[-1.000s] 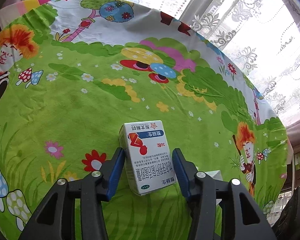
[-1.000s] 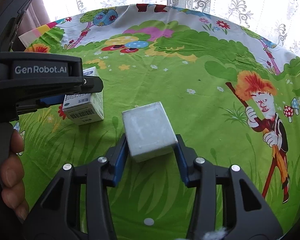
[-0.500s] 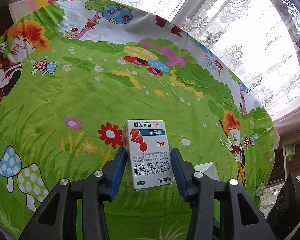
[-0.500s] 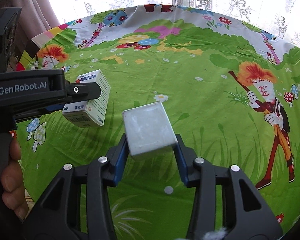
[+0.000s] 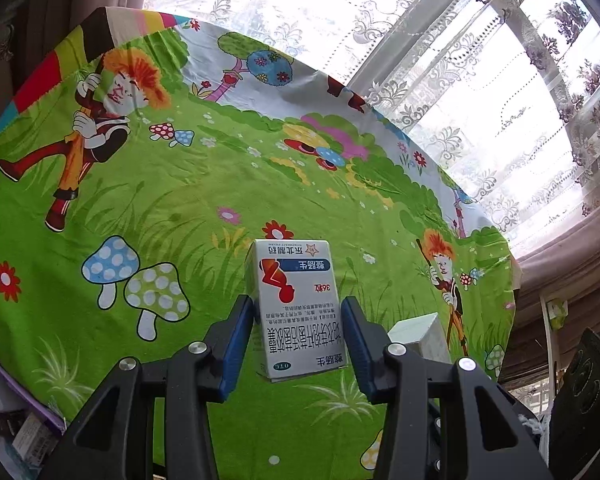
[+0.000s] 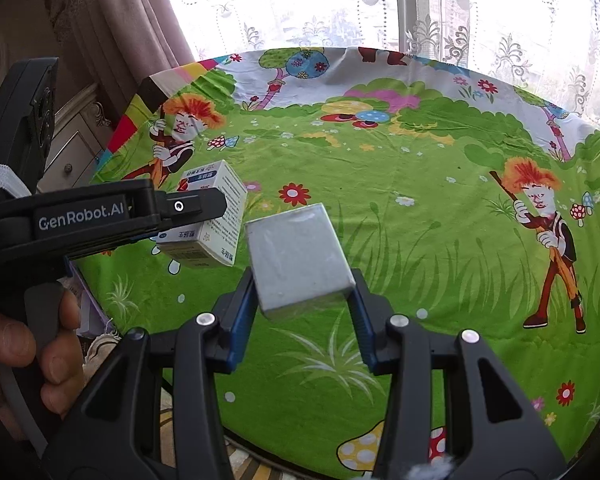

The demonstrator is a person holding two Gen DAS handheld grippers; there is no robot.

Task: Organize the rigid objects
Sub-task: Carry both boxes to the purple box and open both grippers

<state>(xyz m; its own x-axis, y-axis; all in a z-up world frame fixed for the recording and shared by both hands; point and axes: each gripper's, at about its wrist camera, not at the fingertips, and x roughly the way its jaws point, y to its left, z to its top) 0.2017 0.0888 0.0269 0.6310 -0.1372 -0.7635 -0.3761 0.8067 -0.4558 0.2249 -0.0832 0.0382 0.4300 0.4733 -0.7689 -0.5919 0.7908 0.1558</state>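
Observation:
My left gripper is shut on a white medicine box with blue and red print, held in the air above the table. The same box shows at the left of the right wrist view, under the left gripper's black body. My right gripper is shut on a plain grey-white box, also held above the table. A corner of that box shows in the left wrist view, right of the medicine box. The two boxes are close together, side by side.
The round table wears a green cartoon cloth with mushrooms and flowers. Lace curtains and a window lie behind it. A cabinet stands at the left. A black device is at the right edge.
Both grippers have lifted and pulled back toward the near edge, each carrying its box. The table looks farther away and more of its left side shows.

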